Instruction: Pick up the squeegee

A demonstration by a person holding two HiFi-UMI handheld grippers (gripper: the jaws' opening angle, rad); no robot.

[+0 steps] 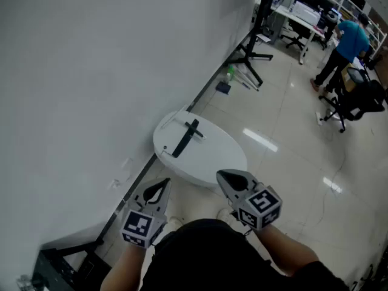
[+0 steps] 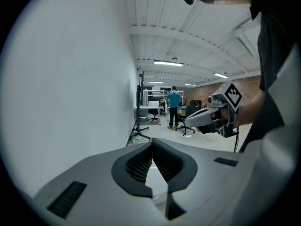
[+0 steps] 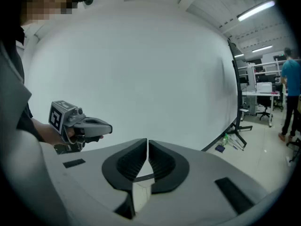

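Black squeegee flat on the round white desk, near the middle of the head view, handle slanting from lower left to upper right, crosspiece near the upper end. Well apart from both tools: up and to the right of the left hand-held gripper, up and to the left of the right hand-held gripper, about midway between the two noses and farther up the frame. Touched by neither. Desk close against the white wall, on the glossy pale floor.

Forearms entering from the bottom edge of the head view, one on each side of a dark torso, left at lower left, right at lower right. Both tools side by side at much the same height, noses aimed up the frame toward the desk's near rim and tipped a little downward. Left marker cube and right marker cube at the rear of each, nearest the body. Seen across from the left gripper view, right tool at centre right, gripped in a hand, nose pointing left; seen from the right gripper view, left tool at centre left, nose pointing right.

Left hand-held gripper closed: ribbed black pads meeting at the tips, with nothing between them. Right hand-held gripper closed too: pads drawn together to a hairline, clamping nothing.

Farther back, at upper right of the head view, black tripod stand by the wall and a person in a teal shirt beside office chairs.
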